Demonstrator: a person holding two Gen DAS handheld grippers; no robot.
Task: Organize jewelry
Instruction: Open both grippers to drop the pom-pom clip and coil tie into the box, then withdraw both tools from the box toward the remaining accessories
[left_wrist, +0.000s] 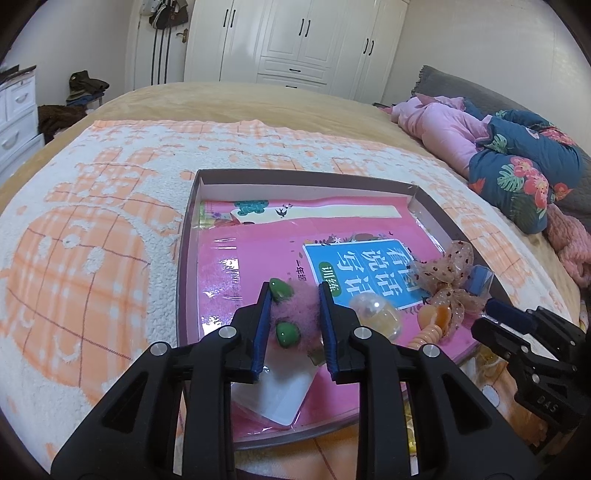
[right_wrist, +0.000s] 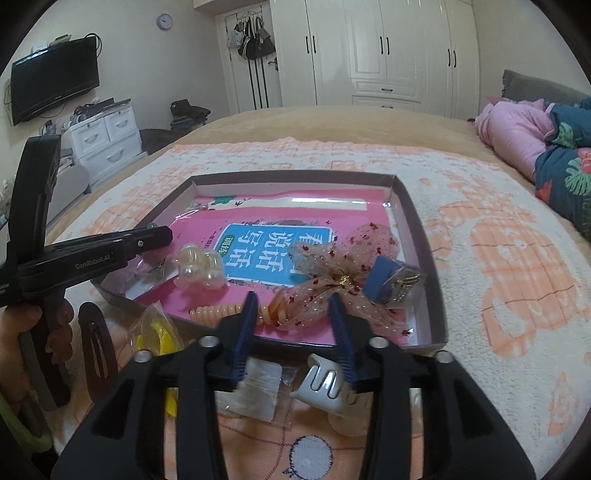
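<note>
Pink fuzzy hair ornament with two green stones seen clamped between the blue pads of the left gripper, held just above the near part of the shallow cardboard tray. Tray found on a peach-and-white blanket on the bed, lined with a pink book. Already lying in the tray: a sequined gauze bow, a pearl hair claw, a peach spiral hair tie and a small blue box. Right gripper noted with fingers spread apart and nothing between them, hovering over the tray's near rim. Outside the tray, on the blanket nearest the camera: a white claw clip, a brown snap clip, small clear bags and a yellow item in a bag. Judged step: placing the pink ornament into the tray. Next move probably called for lowering it onto a bare patch of the book and releasing, then sending the free right gripper to the white claw clip.
</note>
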